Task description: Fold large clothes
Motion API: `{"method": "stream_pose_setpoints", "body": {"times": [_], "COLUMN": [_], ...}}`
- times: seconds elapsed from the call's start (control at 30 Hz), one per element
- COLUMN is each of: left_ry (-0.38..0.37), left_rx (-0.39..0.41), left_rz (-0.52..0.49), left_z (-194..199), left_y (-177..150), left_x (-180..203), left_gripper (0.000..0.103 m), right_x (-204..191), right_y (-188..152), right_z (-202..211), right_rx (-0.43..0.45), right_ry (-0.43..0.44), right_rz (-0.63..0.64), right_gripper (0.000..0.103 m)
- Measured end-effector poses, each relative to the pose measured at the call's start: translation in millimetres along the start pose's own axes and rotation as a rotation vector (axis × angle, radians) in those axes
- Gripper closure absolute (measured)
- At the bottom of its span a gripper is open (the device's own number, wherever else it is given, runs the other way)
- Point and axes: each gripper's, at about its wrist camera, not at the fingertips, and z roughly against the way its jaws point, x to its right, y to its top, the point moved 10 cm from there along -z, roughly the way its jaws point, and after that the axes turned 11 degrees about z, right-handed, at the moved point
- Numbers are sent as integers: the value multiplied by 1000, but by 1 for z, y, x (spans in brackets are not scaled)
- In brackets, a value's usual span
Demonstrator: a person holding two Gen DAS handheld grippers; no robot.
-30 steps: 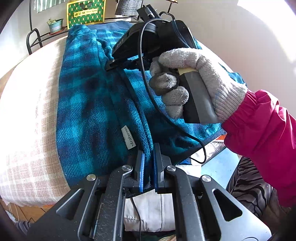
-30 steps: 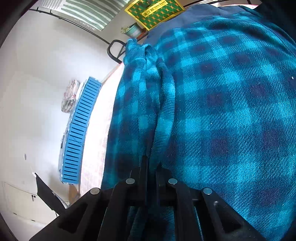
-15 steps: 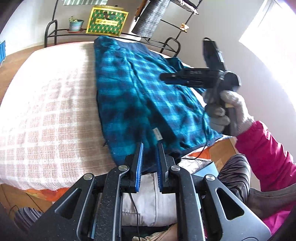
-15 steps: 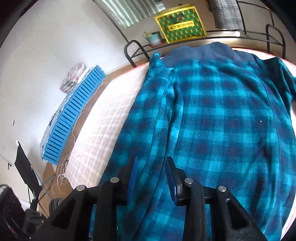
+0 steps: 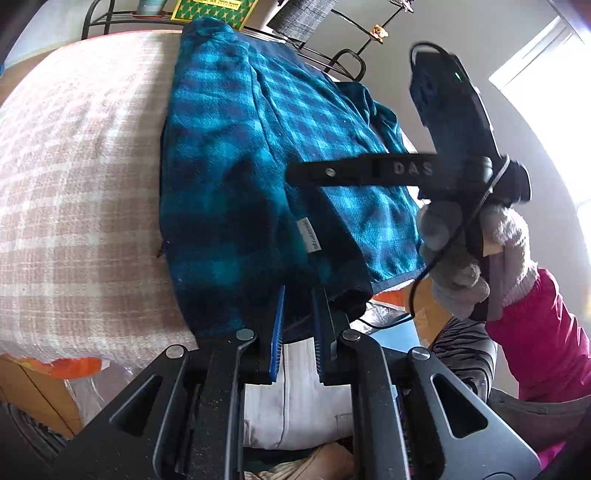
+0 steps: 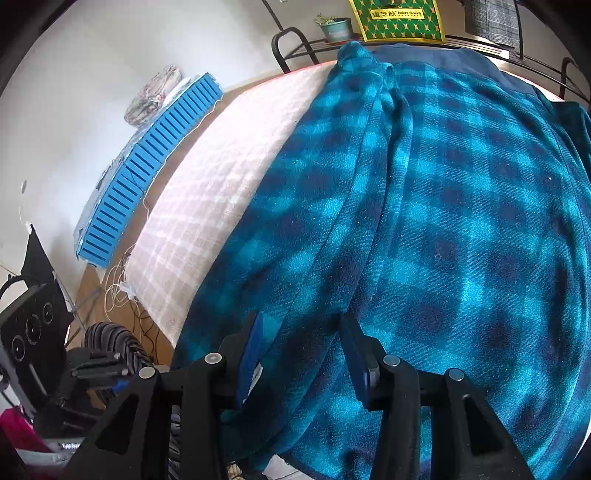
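Note:
A teal and navy plaid fleece garment lies flat along the bed, its left side folded over lengthwise, with a white label near the hem. It fills the right wrist view. My left gripper is open at the near hem, its blue pads on either side of the hem edge without pinching it. My right gripper is open and hovers just above the fold line near the hem. Seen from the left wrist view, the right gripper is held by a gloved hand above the garment's right side.
The bed has a pink and white checked cover. A black metal rack at the far end holds a plant pot and a green box. A blue slatted panel leans at the left wall. Cables lie on the floor.
Both grippers went from shut on the folded edge to open, letting go of the fabric. The right gripper lifted off, then came back low over the garment. The garment now lies flat.

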Motion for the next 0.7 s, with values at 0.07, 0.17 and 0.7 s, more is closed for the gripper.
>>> {"method": "stream_pose_setpoints", "body": {"times": [0.07, 0.17, 0.7], "left_ry": [-13, 18, -83], "left_rx": [-32, -28, 11], "left_rz": [9, -4, -52], "left_z": [-14, -31, -17], "left_y": [-5, -6, -2], "left_x": [6, 6, 48], "left_gripper": [76, 82, 103], "right_x": [3, 8, 21], "right_y": [3, 3, 18], "right_z": [-14, -31, 17], "right_rx": [-45, -103, -50], "right_ry": [-18, -83, -197], "right_rz": [1, 28, 101], "right_gripper": [51, 57, 73]}}
